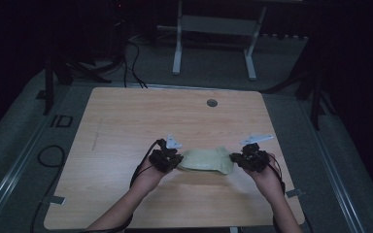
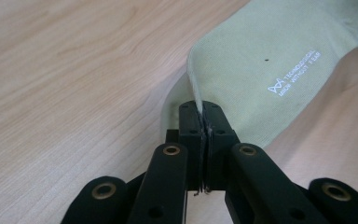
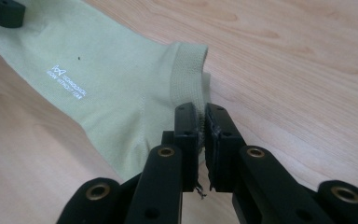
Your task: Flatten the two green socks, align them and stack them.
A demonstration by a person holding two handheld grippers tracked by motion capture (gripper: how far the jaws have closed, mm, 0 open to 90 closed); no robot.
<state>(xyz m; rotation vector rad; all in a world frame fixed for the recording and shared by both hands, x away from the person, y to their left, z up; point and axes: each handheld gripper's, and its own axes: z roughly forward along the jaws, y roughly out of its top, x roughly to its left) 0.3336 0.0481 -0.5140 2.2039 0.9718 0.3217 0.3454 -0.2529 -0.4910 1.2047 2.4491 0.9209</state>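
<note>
A pale green sock (image 1: pixel 205 159) with small white lettering hangs stretched between my two grippers, just above the wooden table (image 1: pixel 126 121). My left gripper (image 1: pixel 171 160) is shut on the sock's toe end (image 2: pixel 223 70), its jaws pinching the fabric edge (image 2: pixel 204 112). My right gripper (image 1: pixel 243 158) is shut on the ribbed cuff end (image 3: pixel 186 70), with cloth caught between its jaws (image 3: pixel 201 116). In the right gripper view the tip of the left gripper (image 3: pixel 2 11) shows at the sock's far end.
A round grommet hole (image 1: pixel 211 103) sits near the table's far edge. Beyond the table a white frame stand (image 1: pixel 213 39) rests on the floor, and cables (image 1: pixel 126 63) lie at the far left. Bare wood surrounds the sock on all sides.
</note>
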